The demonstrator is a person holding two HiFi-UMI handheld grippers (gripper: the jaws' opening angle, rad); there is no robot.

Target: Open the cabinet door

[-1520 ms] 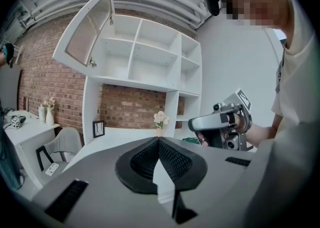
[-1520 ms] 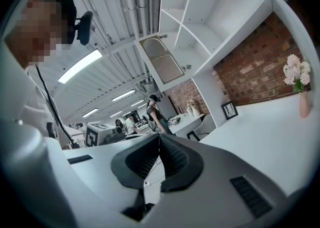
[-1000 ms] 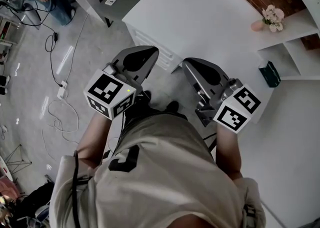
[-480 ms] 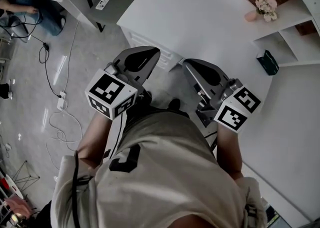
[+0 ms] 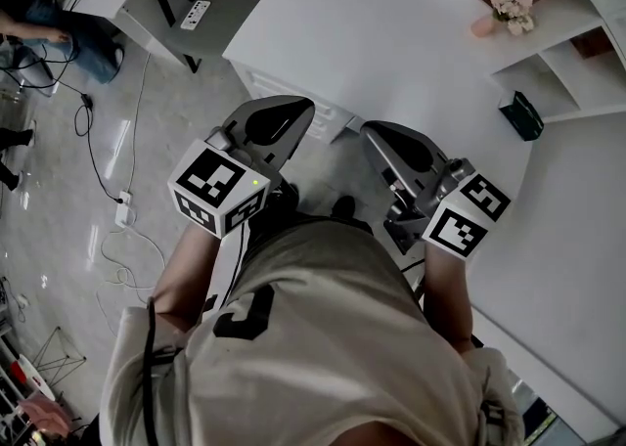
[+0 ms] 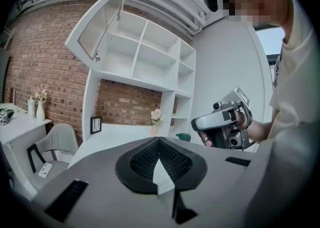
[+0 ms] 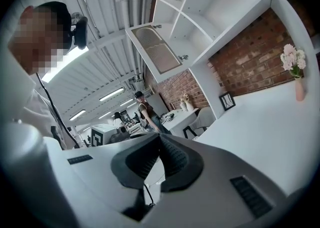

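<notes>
1. Grip state first: my left gripper [image 6: 159, 142] has its jaws pressed together with nothing between them, and it is held close in front of the person's chest.
2. My right gripper [image 7: 160, 138] is the same, jaws closed tip to tip and empty. The two grippers sit side by side without touching.
3. Below and ahead of both lies the white desk [image 5: 391, 33], and neither gripper touches it.
4. Beyond the desk, the white shelf unit [image 6: 150, 57] stands against the brick wall. The cabinet door [image 6: 97, 22] is at its upper left compartment, well above and away from both grippers.
5. That door already stands swung out from its compartment, so I judge the opening done or nearly so.
6. Handling: the door is a thin white frame around a pale panel. I expect it to be light and free on its hinges, with a panel that may be fragile. I'd pinch the frame's free edge, or the small fitting near its lower corner, never the panel.
</notes>
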